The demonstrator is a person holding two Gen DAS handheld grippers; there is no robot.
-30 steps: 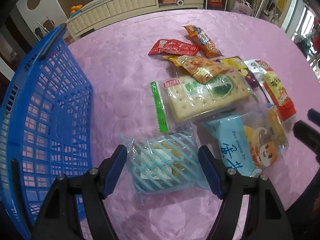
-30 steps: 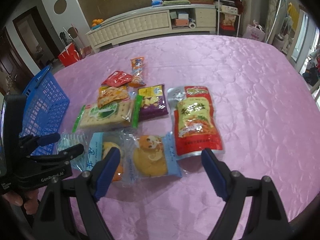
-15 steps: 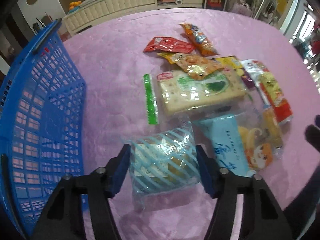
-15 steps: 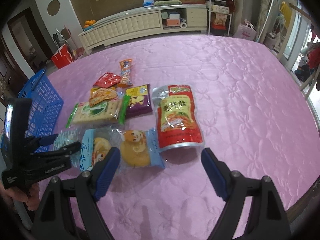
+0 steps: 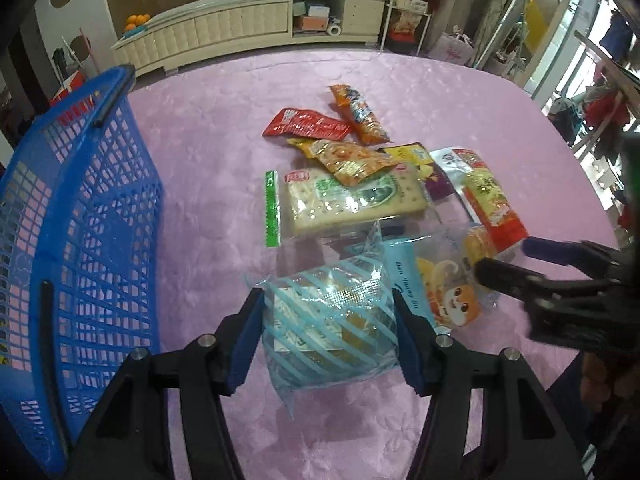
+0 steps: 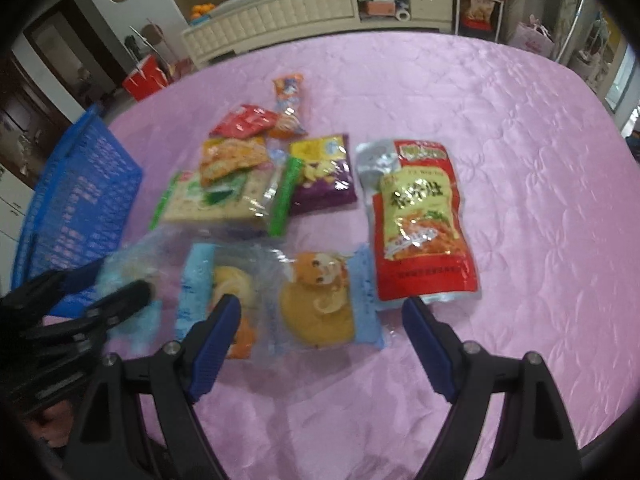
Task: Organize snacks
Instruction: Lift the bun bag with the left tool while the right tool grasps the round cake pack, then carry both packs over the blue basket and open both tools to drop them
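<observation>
My left gripper (image 5: 328, 336) is shut on a clear packet with light-blue stripes (image 5: 328, 320) and holds it just above the pink tablecloth (image 5: 208, 152). The blue basket (image 5: 72, 220) stands to its left. My right gripper (image 6: 320, 336) is open over a clear pastry packet with a cartoon animal (image 6: 316, 300), touching nothing. The other snacks lie beyond: a cracker pack (image 5: 352, 200), a red and yellow pouch (image 6: 420, 216), a purple packet (image 6: 322, 172), an orange packet (image 5: 344, 158), a red packet (image 5: 308, 124) and a long orange packet (image 5: 358, 114).
The basket also shows at the left of the right wrist view (image 6: 76, 208). My left gripper appears blurred at that view's lower left (image 6: 100, 296). A white cabinet (image 5: 240, 32) stands past the table's far edge. The table's right side is bare cloth (image 6: 540, 160).
My left gripper has closed on the striped packet and lifted it slightly off the cloth. My right gripper has moved in closer over the pastry packet and stays open.
</observation>
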